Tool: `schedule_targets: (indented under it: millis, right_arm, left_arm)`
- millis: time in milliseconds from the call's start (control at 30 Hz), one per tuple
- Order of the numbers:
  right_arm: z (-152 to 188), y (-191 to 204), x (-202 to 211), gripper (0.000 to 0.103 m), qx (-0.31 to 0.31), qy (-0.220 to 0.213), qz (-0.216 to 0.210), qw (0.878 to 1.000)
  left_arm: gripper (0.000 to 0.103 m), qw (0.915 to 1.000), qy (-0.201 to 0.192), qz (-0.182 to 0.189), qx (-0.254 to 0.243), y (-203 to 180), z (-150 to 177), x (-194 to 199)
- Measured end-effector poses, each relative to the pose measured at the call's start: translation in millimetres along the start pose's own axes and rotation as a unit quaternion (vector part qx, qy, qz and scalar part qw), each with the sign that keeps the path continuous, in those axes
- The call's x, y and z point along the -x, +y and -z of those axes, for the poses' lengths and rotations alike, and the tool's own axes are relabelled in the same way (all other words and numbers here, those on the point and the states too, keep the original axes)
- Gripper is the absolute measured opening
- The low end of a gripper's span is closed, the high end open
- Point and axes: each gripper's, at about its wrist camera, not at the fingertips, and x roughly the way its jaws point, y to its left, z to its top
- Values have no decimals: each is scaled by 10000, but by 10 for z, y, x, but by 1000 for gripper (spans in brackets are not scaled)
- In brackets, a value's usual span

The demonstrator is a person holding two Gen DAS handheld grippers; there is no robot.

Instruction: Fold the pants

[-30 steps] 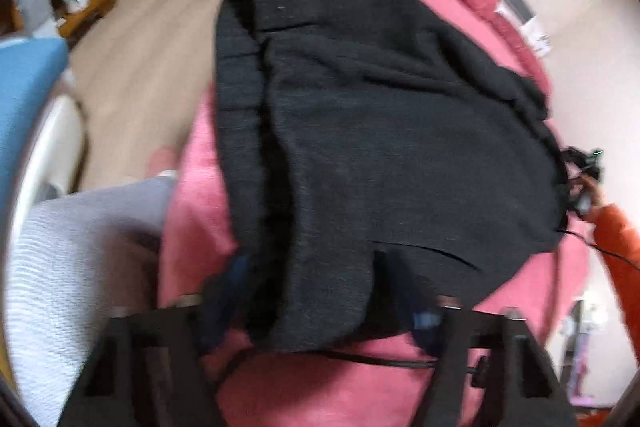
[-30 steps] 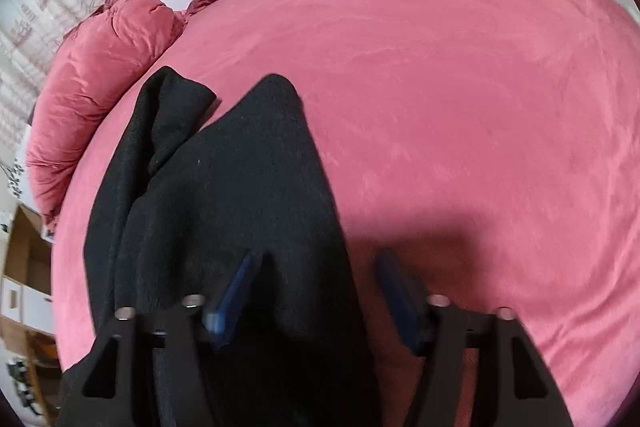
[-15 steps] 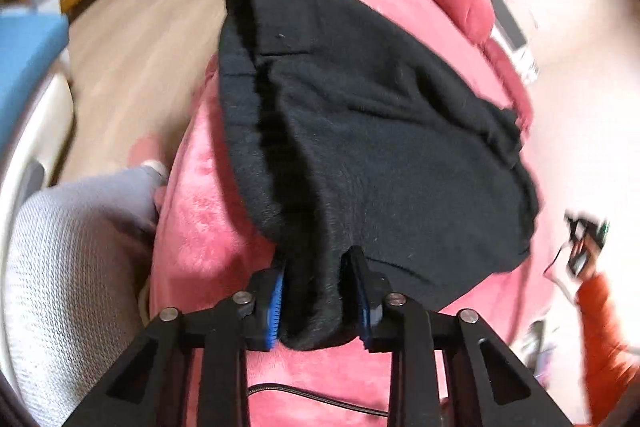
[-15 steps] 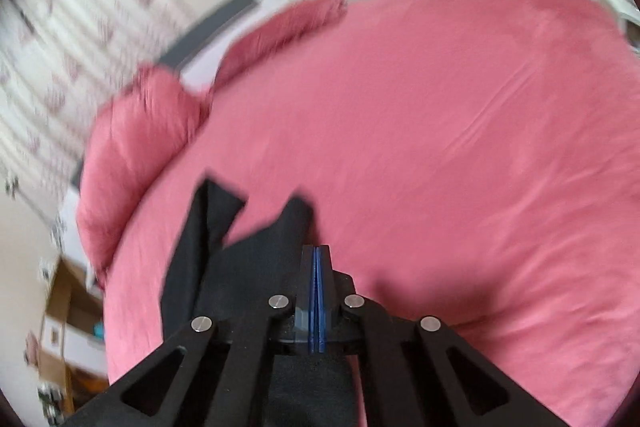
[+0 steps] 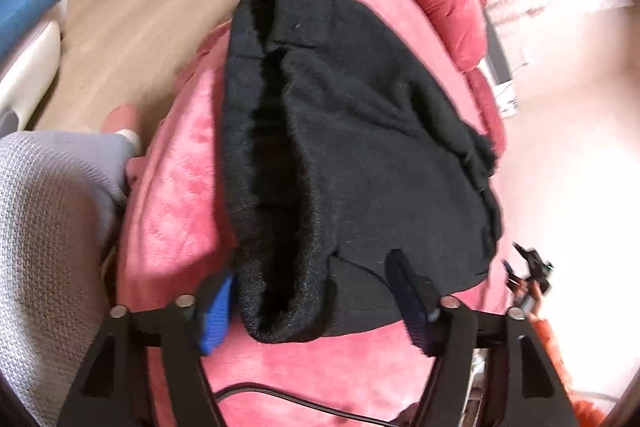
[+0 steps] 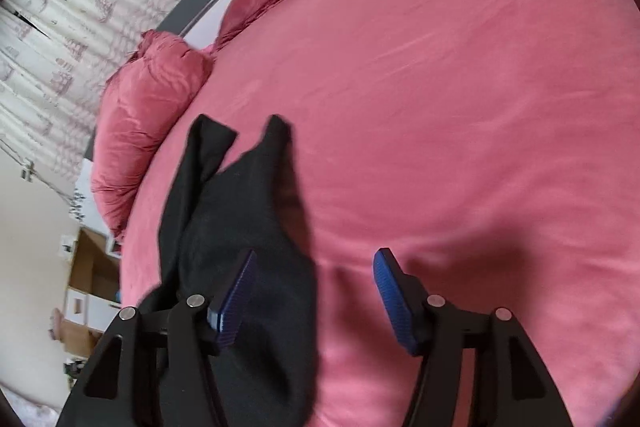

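Note:
The black fleece pants (image 5: 360, 147) lie bunched on the pink bed (image 5: 180, 227), near its edge. In the left wrist view my left gripper (image 5: 316, 295) is open, its blue pads on either side of the pants' near rolled edge, gripping nothing. In the right wrist view the pants (image 6: 248, 227) lie with two pointed ends toward the pillows. My right gripper (image 6: 316, 291) is open just above the pants' right edge, its left pad over the cloth and its right pad over bare bed.
Pink pillows (image 6: 140, 131) lie at the head of the bed (image 6: 460, 107). A grey-clad leg (image 5: 48, 227) is at the bed's left side. A black cable (image 5: 280, 399) crosses the bed below the left gripper. The other gripper, in an orange-sleeved hand (image 5: 532, 283), is at right.
Both grippers were shut half a second ago, the left on the pants' near edge. Both have opened and let go of the cloth, which now lies on the bed.

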Motion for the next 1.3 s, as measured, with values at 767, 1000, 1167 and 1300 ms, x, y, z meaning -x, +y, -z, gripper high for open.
schedule_targets:
  millis: [767, 1000, 1167, 1300]
  right_arm:
    - [-366, 432, 194, 4, 441, -880, 427, 9942]
    - [-198, -292, 1223, 5, 249, -1303, 1016, 9859]
    - [338, -1169, 848, 15, -544, -40, 1429, 9882]
    - [709, -1709, 873, 35, -1542, -315, 461, 9865]
  left_arm:
    - [18, 9927, 60, -690, -988, -451, -8, -38]
    - [18, 9953, 84, -322, -909, -289, 3, 243]
    - [19, 9925, 328, -726, -927, -22, 134, 44]
    - [34, 9977, 269, -375, -495, 61, 92, 45]
